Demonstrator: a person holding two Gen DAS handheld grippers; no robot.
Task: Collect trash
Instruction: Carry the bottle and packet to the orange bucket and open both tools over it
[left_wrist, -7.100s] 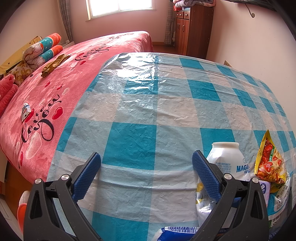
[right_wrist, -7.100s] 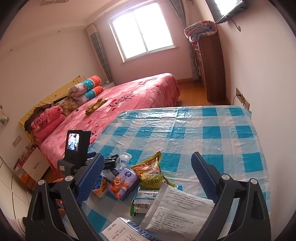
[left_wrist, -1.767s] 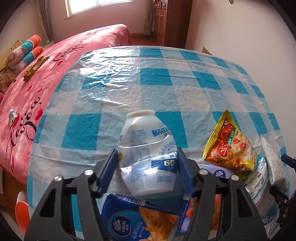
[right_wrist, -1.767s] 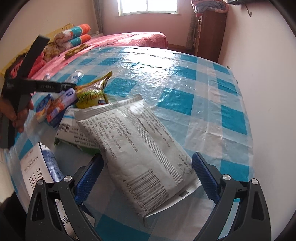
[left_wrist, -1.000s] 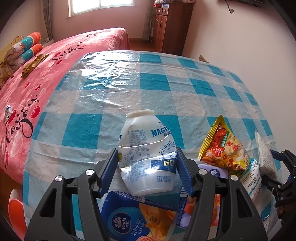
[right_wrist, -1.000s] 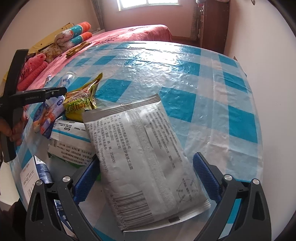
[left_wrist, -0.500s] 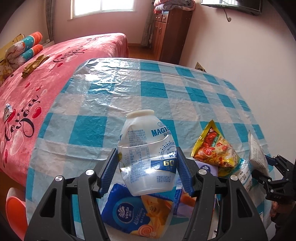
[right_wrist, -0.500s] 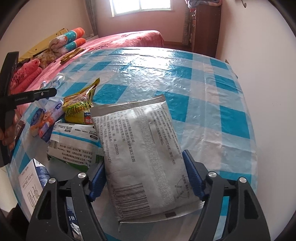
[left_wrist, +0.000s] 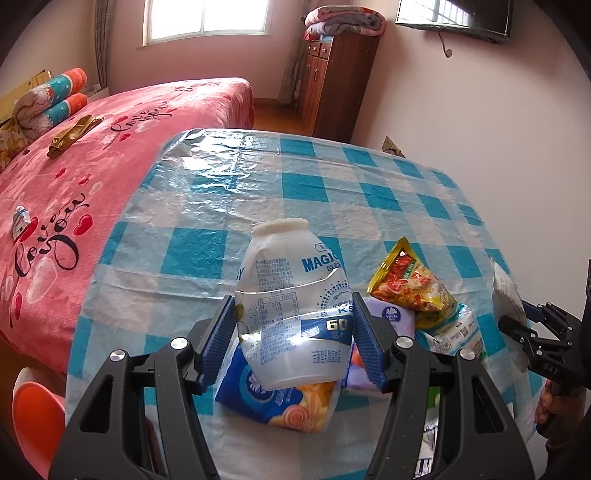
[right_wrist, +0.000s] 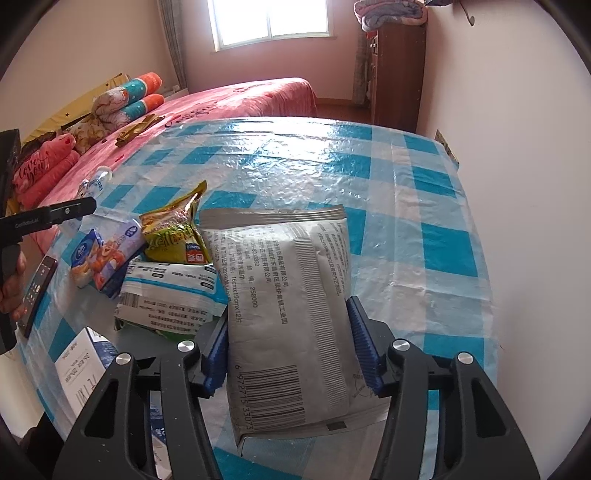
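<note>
My left gripper is shut on a crumpled white plastic bottle with blue print, held a little above the checked table. In the right wrist view my right gripper has its jaws closing on a grey printed packet, and both blue pads press its sides. The packet's far end rises off the table. The right gripper also shows at the right edge of the left wrist view with the packet in it. A yellow-red snack bag lies beside the bottle.
More trash lies near the table's front: a blue tissue pack, a white-blue wrapper, a green-yellow snack bag, a white box. A pink bed lies left, a wooden cabinet behind, a wall right. A hand holds a phone.
My right gripper's jaws have closed in from wide apart onto the grey packet and lifted it. My left gripper has risen a little with the bottle held in it.
</note>
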